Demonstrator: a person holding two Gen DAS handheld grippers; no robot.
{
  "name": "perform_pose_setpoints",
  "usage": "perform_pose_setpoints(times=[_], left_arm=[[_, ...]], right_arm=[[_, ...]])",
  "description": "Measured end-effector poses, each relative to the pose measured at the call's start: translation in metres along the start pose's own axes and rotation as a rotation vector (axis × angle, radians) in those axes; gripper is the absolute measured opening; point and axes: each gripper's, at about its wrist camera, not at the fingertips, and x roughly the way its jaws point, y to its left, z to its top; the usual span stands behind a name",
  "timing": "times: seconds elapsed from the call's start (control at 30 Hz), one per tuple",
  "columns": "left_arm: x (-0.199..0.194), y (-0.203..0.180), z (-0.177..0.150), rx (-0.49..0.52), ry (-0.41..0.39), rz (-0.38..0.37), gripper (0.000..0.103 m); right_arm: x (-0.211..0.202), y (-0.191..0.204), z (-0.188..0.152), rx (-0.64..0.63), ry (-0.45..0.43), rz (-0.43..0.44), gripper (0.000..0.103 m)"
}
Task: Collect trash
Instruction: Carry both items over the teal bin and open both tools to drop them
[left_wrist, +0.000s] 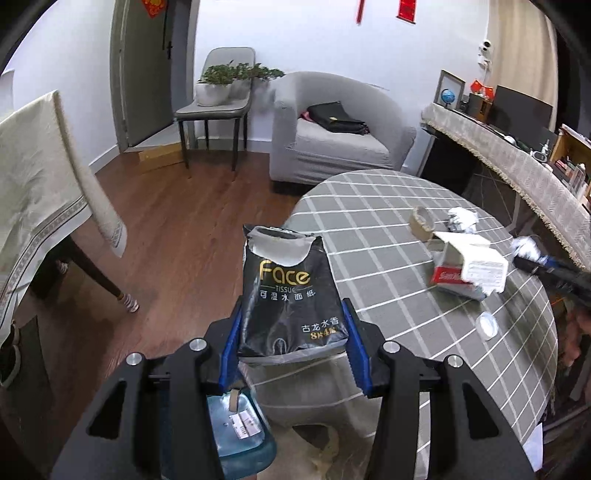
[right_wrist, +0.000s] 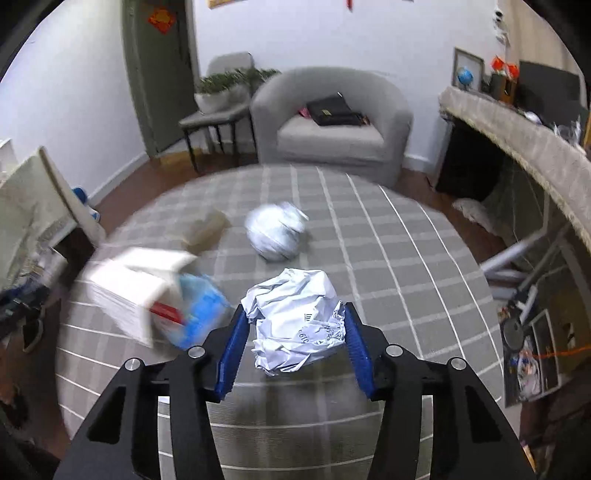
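Note:
My left gripper (left_wrist: 293, 317) is shut on a black "Face" tissue packet (left_wrist: 290, 288), held upright off the left edge of the round checked table (left_wrist: 369, 206). My right gripper (right_wrist: 293, 319) is shut on a crumpled white paper ball (right_wrist: 295, 321) just above the tablecloth (right_wrist: 388, 258); the same ball and gripper show at the far right of the left wrist view (left_wrist: 526, 248). A second paper ball (right_wrist: 275, 232) (left_wrist: 461, 218), a torn white carton (right_wrist: 136, 291) (left_wrist: 469, 267), a tape roll (left_wrist: 423, 221) (right_wrist: 205, 230) and a clear lid (left_wrist: 487, 325) lie on the table.
A blue translucent bin (left_wrist: 240, 432) stands on the floor under my left gripper. A grey armchair (left_wrist: 332, 133) with a black bag, a chair with plants (left_wrist: 218, 99), a cloth-covered table (left_wrist: 40, 184) at left and a draped shelf (left_wrist: 517, 162) at right surround the table.

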Motion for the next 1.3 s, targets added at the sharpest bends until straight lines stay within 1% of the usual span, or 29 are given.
perform_pose_setpoints(times=[0.13,0.2,0.23,0.33,0.47,0.57,0.7,0.87,1.0,1.1,1.3], left_arm=[[-0.003,0.02,-0.01,-0.035,0.015,0.018,0.052],[-0.002,0.028,-0.017,-0.033,0.031,0.057,0.052],[-0.002,0.029,-0.019,-0.03,0.033,0.065,0.052],[0.001,0.04,-0.031,-0.05,0.058,0.067,0.052],[0.008,0.052,-0.046,-0.052,0.097,0.092,0.052],[0.012,0.068,-0.057,-0.082,0.125,0.096,0.052],[0.013,0.09,-0.073,-0.133,0.156,0.102,0.052],[0.017,0.109,-0.087,-0.168,0.194,0.123,0.052],[0.024,0.119,-0.098,-0.174,0.23,0.139,0.052],[0.03,0.126,-0.107,-0.186,0.254,0.134,0.052],[0.038,0.141,-0.12,-0.174,0.303,0.142,0.053]], right_arm=[[-0.021,0.033,0.012,-0.043,-0.053,0.051,0.052],[-0.026,0.048,0.017,-0.066,-0.064,0.064,0.052],[-0.029,0.054,0.017,-0.075,-0.07,0.071,0.052],[-0.038,0.077,0.02,-0.099,-0.088,0.107,0.052],[-0.046,0.11,0.023,-0.12,-0.1,0.184,0.052],[-0.051,0.137,0.023,-0.142,-0.104,0.243,0.052],[-0.048,0.166,0.022,-0.176,-0.088,0.291,0.052],[-0.033,0.198,0.02,-0.183,-0.037,0.364,0.052],[-0.026,0.223,0.015,-0.209,-0.015,0.387,0.052],[-0.016,0.241,0.012,-0.227,0.015,0.399,0.052],[0.0,0.272,0.009,-0.248,0.055,0.419,0.052]])
